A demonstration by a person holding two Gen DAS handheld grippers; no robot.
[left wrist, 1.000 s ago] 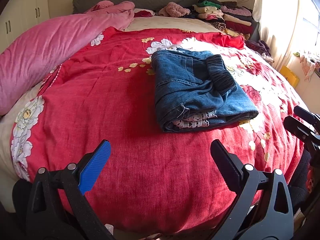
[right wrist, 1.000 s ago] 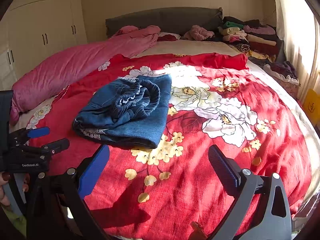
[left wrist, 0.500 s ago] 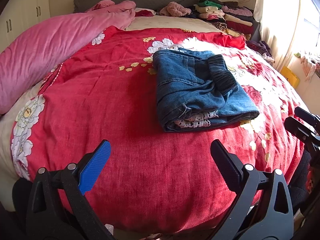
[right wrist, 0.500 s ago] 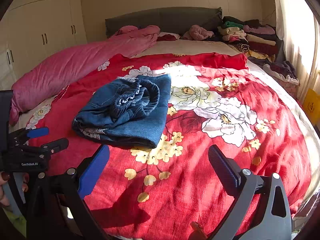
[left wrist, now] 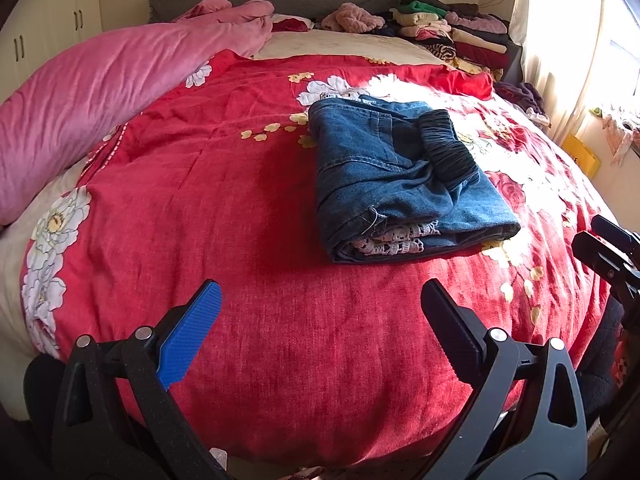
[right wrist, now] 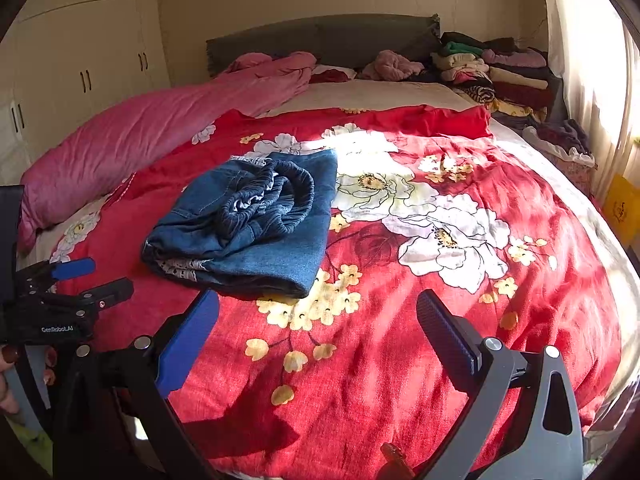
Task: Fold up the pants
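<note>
Bedroom; bed covered by red floral quilt (left wrist: 240, 208), sunlit from the window side. Folded denim pants (left wrist: 396, 176) lie mid-quilt as a compact bundle, waistband uppermost, lace trim showing at the near edge. Left gripper (left wrist: 320, 312) and right gripper (right wrist: 316, 320) are held near of the pants, jaws spread wide, nothing gripped. Folding judged essentially complete; at most a tidying of the loose waistband remains. Pink duvet (right wrist: 160, 132) left of the pants, clothes pile (right wrist: 492, 72) beyond: neither obstructs.
</note>
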